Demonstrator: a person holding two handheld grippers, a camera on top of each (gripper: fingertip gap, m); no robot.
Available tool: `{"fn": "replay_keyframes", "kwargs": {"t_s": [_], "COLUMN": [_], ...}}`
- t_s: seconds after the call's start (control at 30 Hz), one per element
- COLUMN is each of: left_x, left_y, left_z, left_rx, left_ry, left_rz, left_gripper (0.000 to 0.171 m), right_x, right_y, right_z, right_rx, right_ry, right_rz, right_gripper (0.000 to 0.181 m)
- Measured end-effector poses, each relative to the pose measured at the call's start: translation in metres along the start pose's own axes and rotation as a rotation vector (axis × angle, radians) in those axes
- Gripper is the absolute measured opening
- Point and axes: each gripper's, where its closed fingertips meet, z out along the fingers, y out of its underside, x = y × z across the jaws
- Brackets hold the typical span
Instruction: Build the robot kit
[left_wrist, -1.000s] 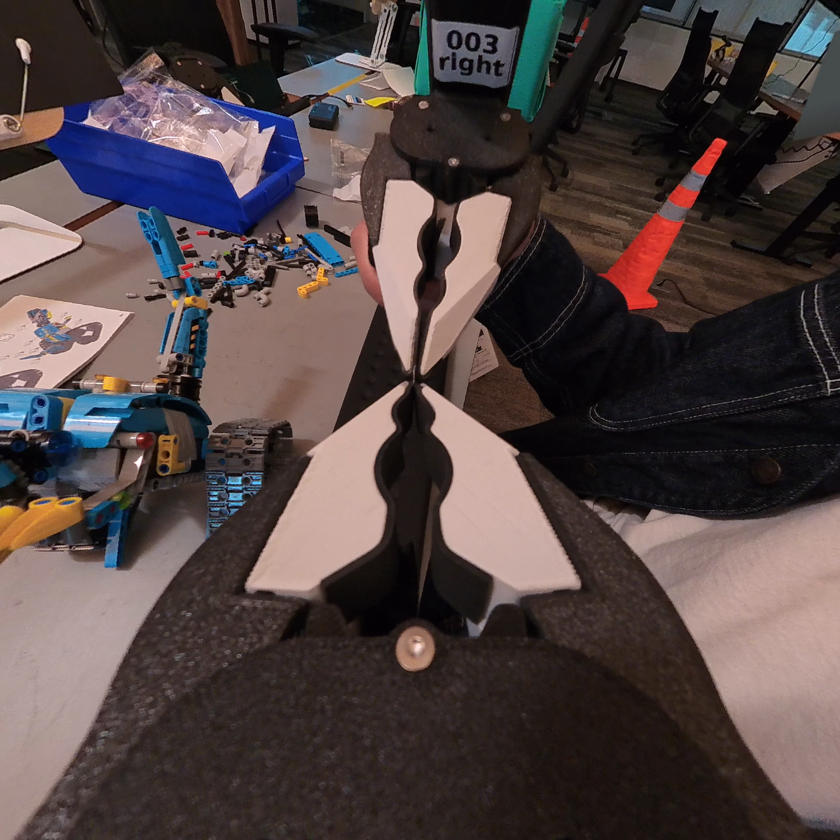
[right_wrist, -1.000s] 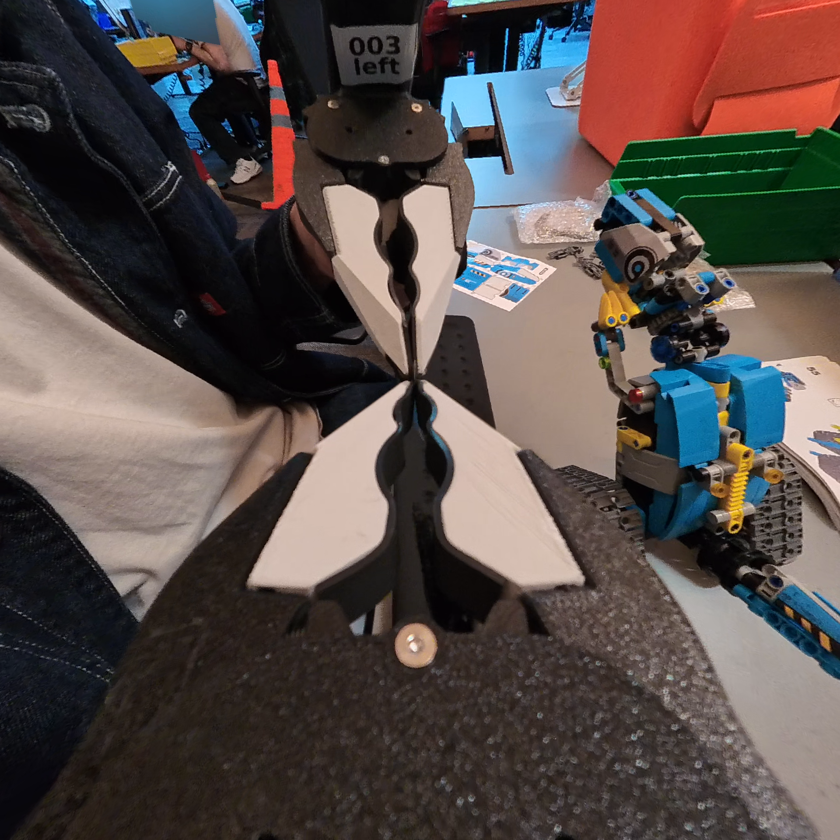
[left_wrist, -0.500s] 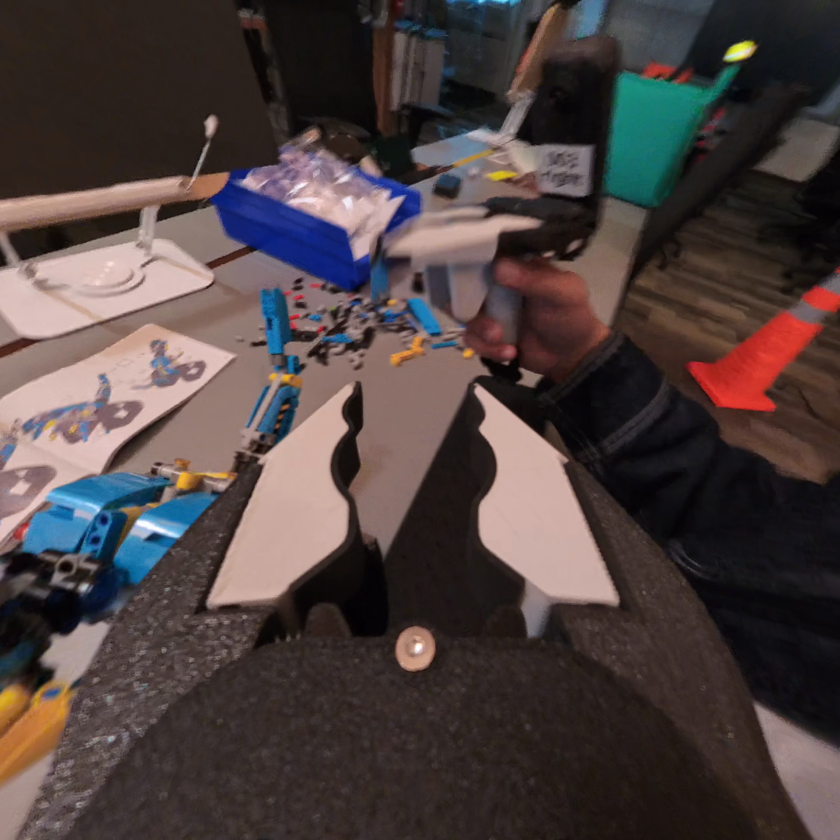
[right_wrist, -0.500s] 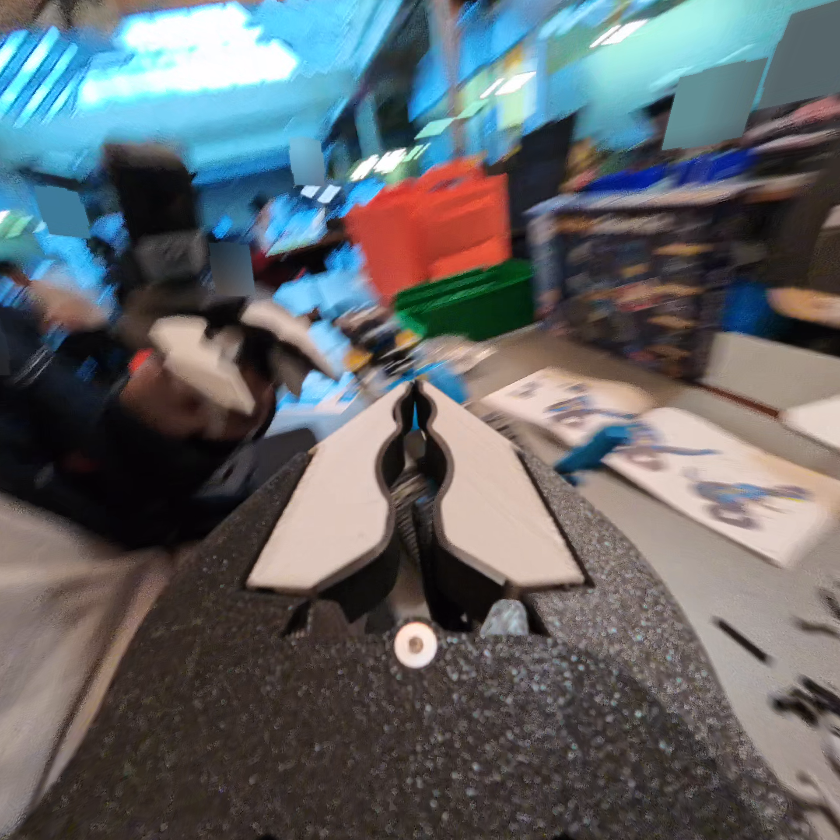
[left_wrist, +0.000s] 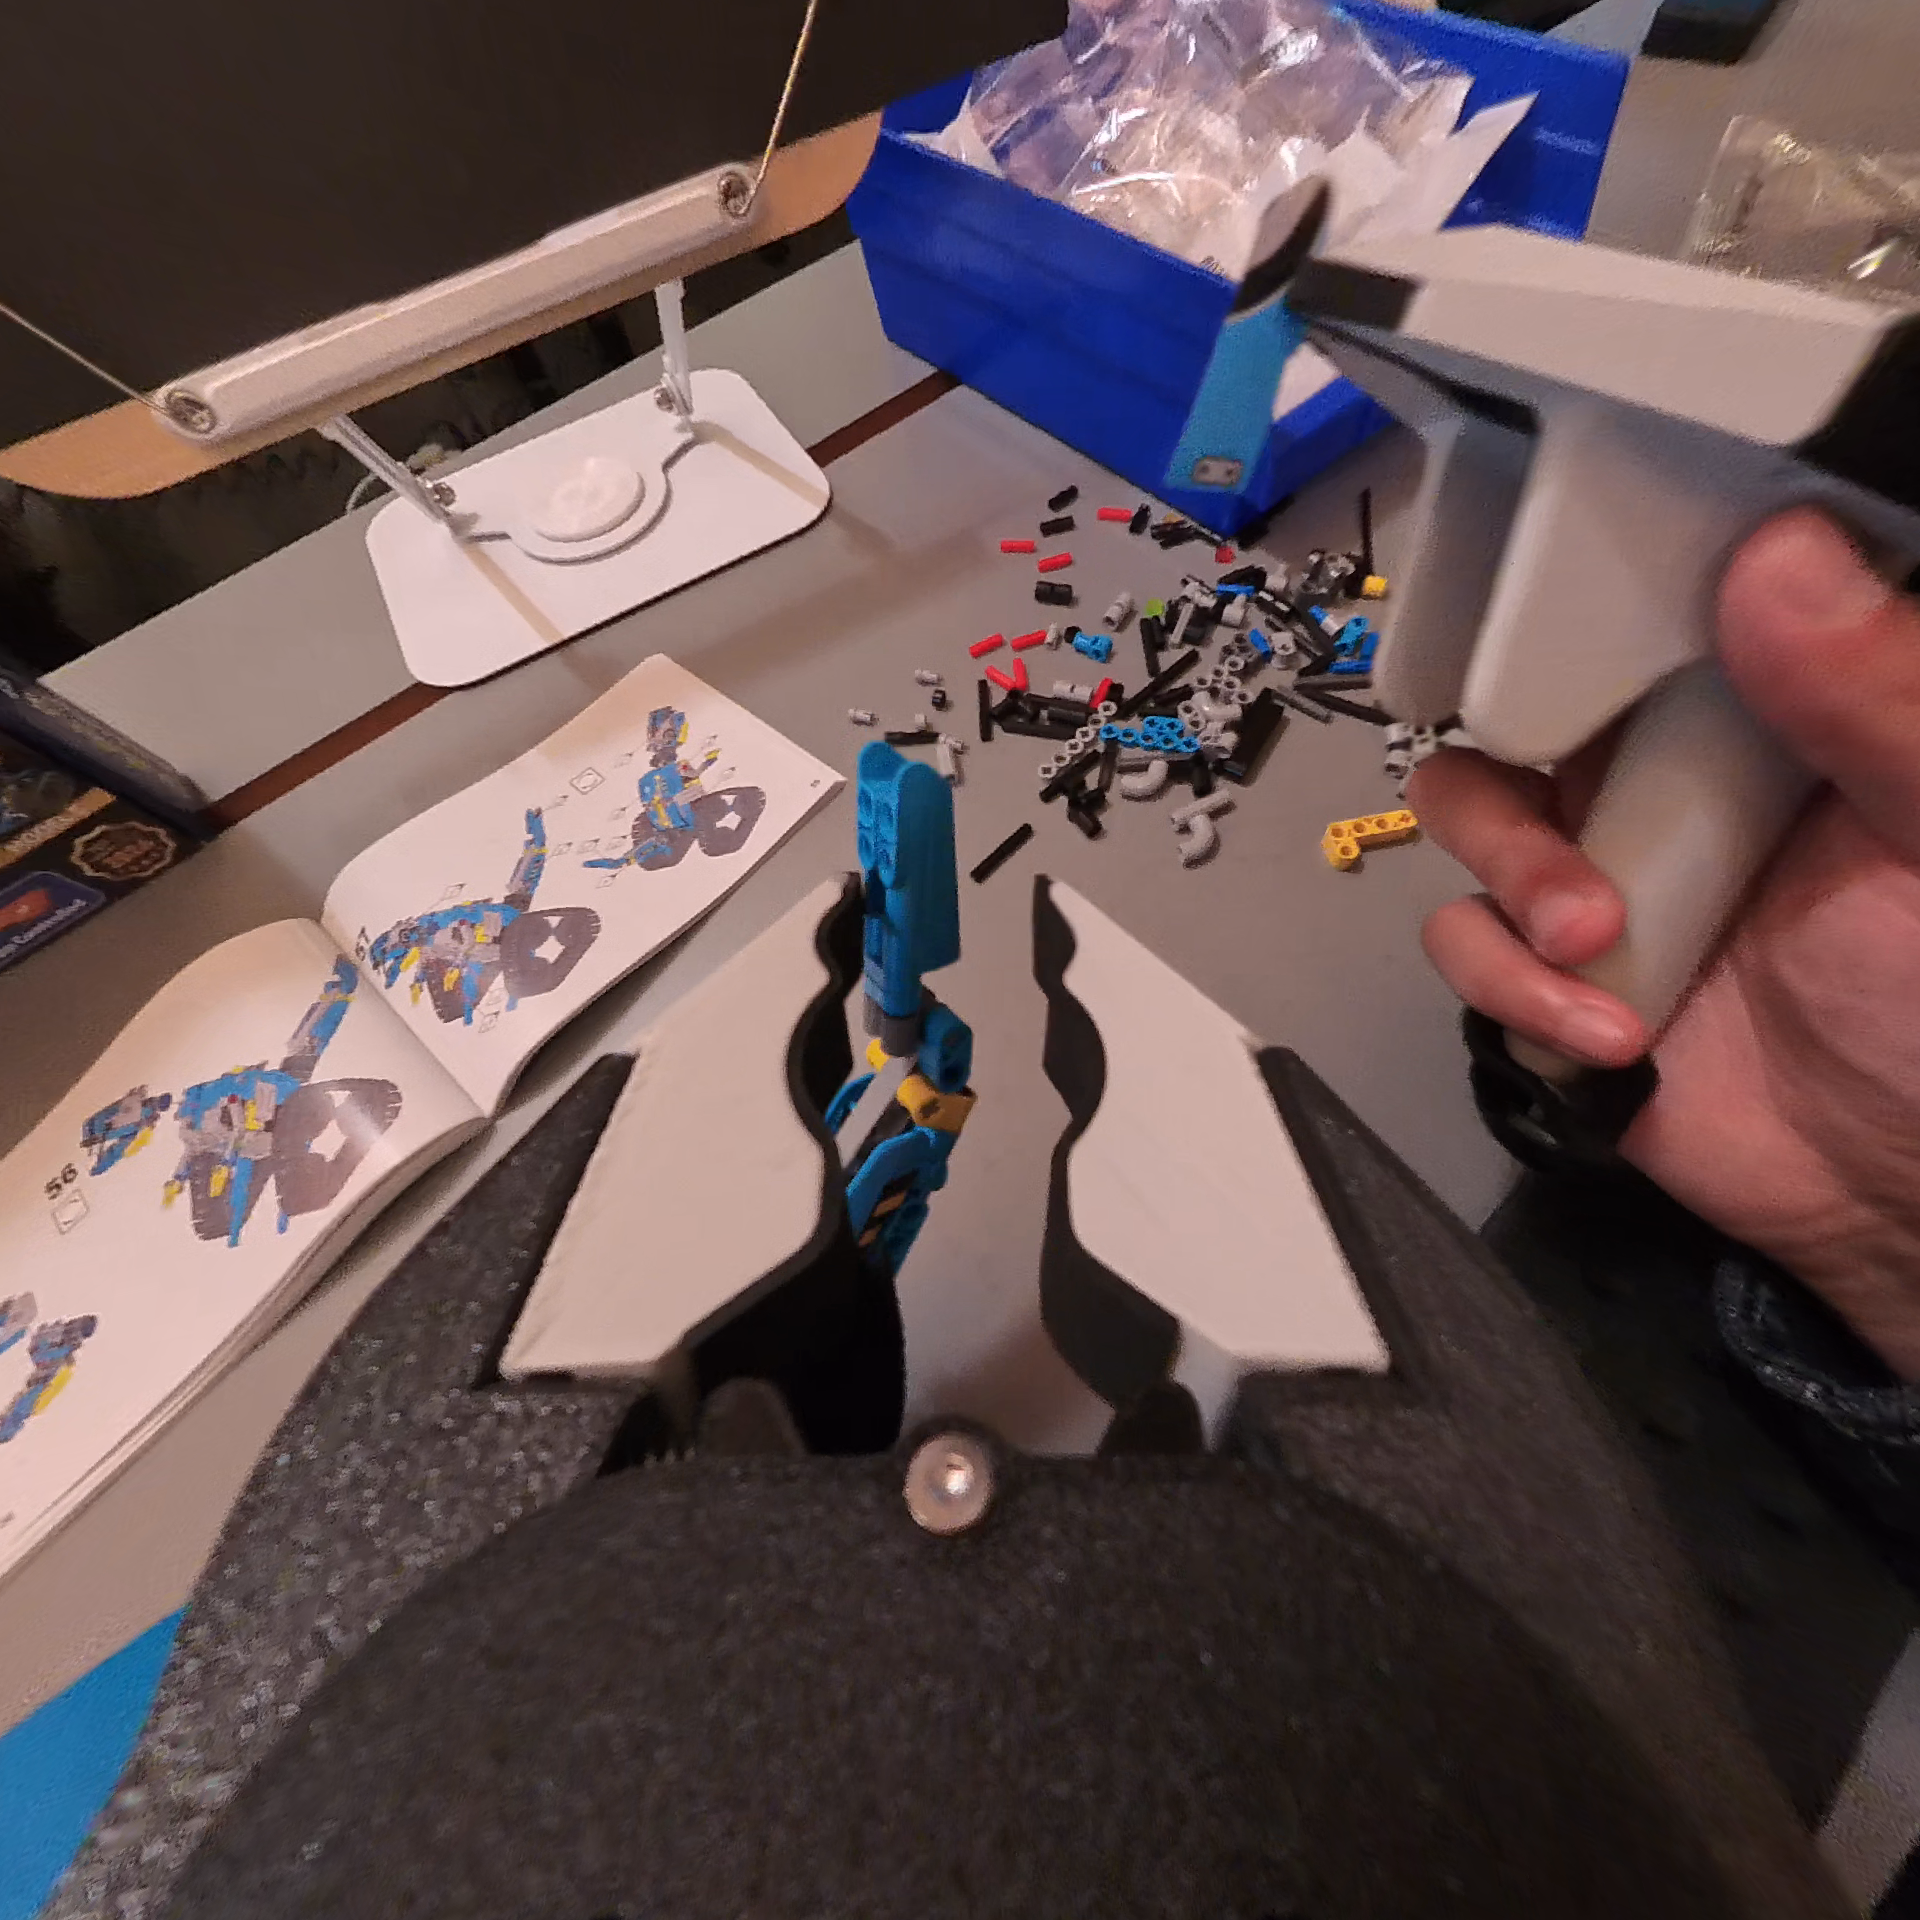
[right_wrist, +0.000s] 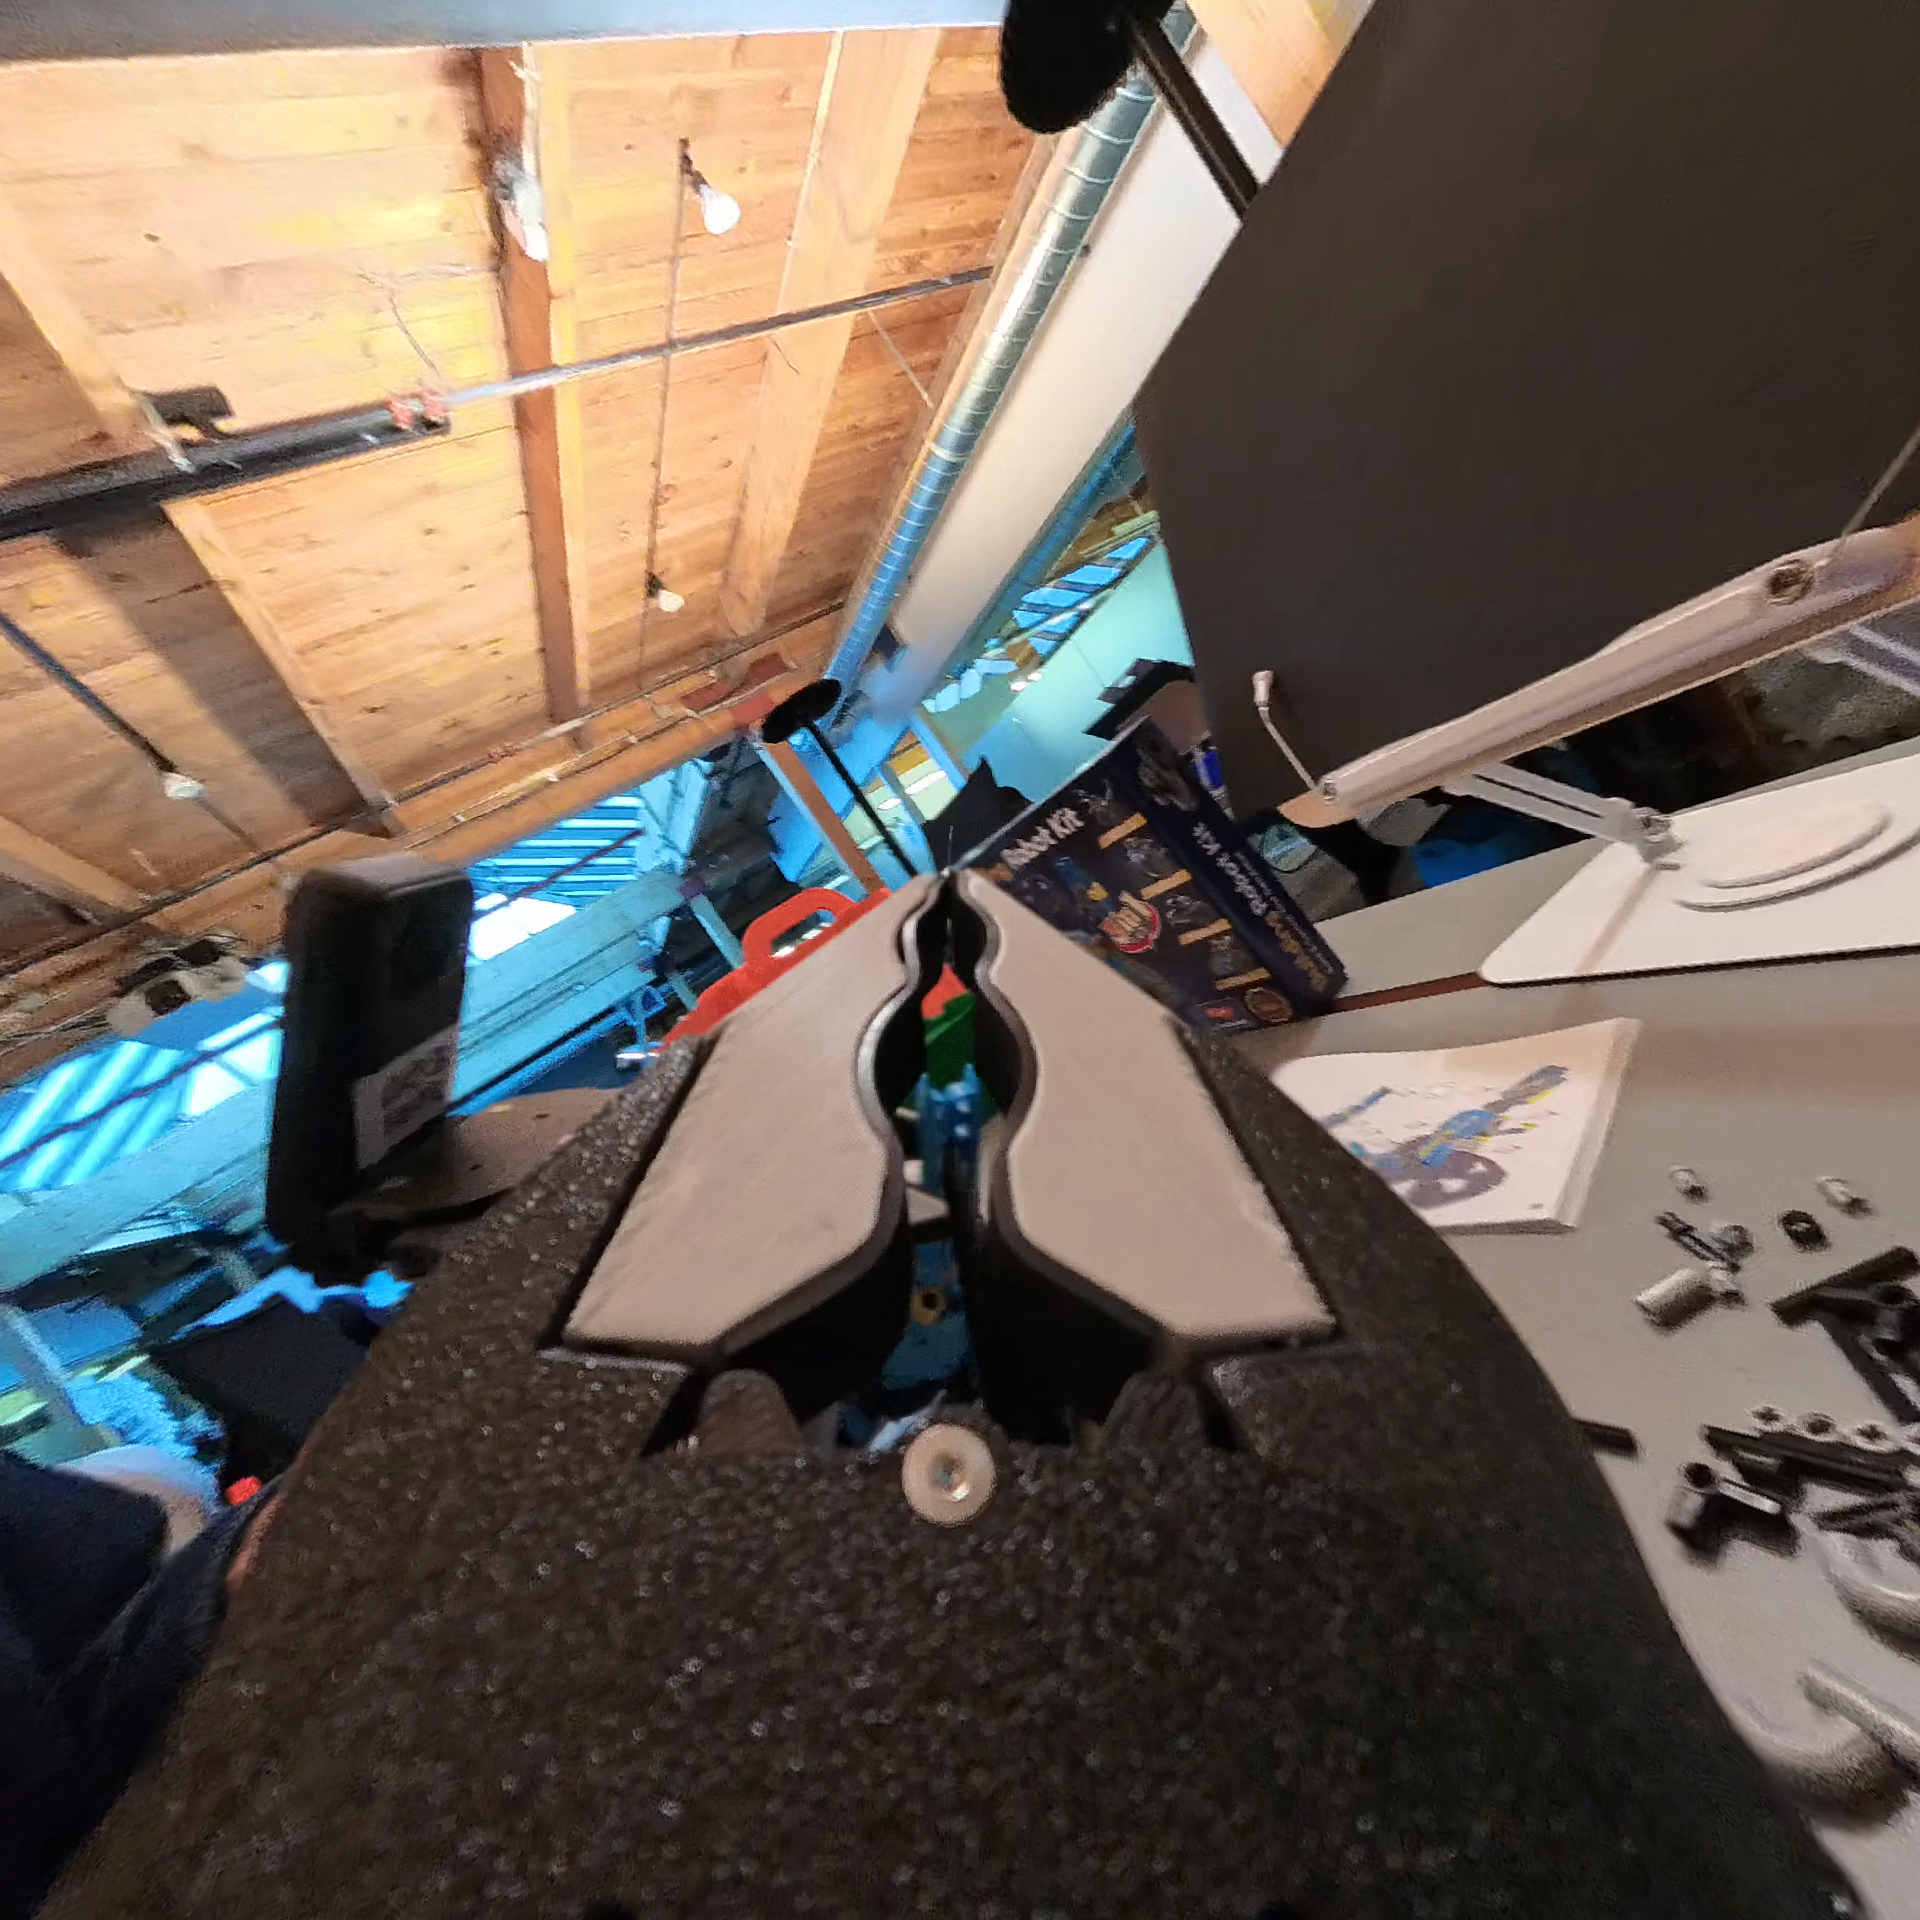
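The left gripper (left_wrist: 940, 914) has its fingers spread apart and holds nothing. It hangs over a long blue arm of building bricks (left_wrist: 902, 883) that lies on the grey desk (left_wrist: 1195, 935); the arm shows in the gap between the fingers, closer to the left one, and whether they touch it cannot be told. Just left of it lies an open instruction booklet (left_wrist: 436, 997). Ahead and to the right is a scatter of small loose parts (left_wrist: 1164, 686), black, grey, red and blue, with a yellow bracket (left_wrist: 1366, 834) near its edge. Behind them stand a blue bin (left_wrist: 1049, 301) stuffed with plastic bags, and a white lamp base (left_wrist: 582, 540).

The right gripper (right_wrist: 948, 881), gripped by a hand (left_wrist: 1714, 966), has its fingertips together with nothing pinched between them, and points up toward the wooden ceiling, well above the desk. A dark box (right_wrist: 1164, 894) stands beyond its tips.

The risks, as I judge them: the blue arm sits off-centre in the gap, so closing there could push it sideways or twist a joint loose. A low sweep of either gripper could scatter the loose parts or drag the booklet. The right wrist view sees little of the desk, so that gripper would come down nearly blind.
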Motion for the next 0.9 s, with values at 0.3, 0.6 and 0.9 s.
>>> {"fn": "replay_keyframes", "kwargs": {"t_s": [0.3,0.6,0.9], "left_x": [-0.003,0.020,0.035], "left_y": [0.001,0.018,0.036], "left_z": [-0.012,-0.031,-0.059], "left_rx": [-0.188,-0.487,-0.774], "left_ry": [0.100,0.385,0.822], "left_rz": [0.093,0.338,0.482], "left_gripper": [0.017,0.016,0.016], "right_x": [-0.005,-0.008,-0.007], "right_y": [-0.007,-0.004,-0.005], "right_z": [-0.006,-0.005,-0.007], "right_rx": [0.046,0.031,0.041], "right_ry": [-0.067,-0.070,-0.089], "right_rz": [0.101,0.067,0.111], "right_gripper": [0.000,0.000,0.000]}}
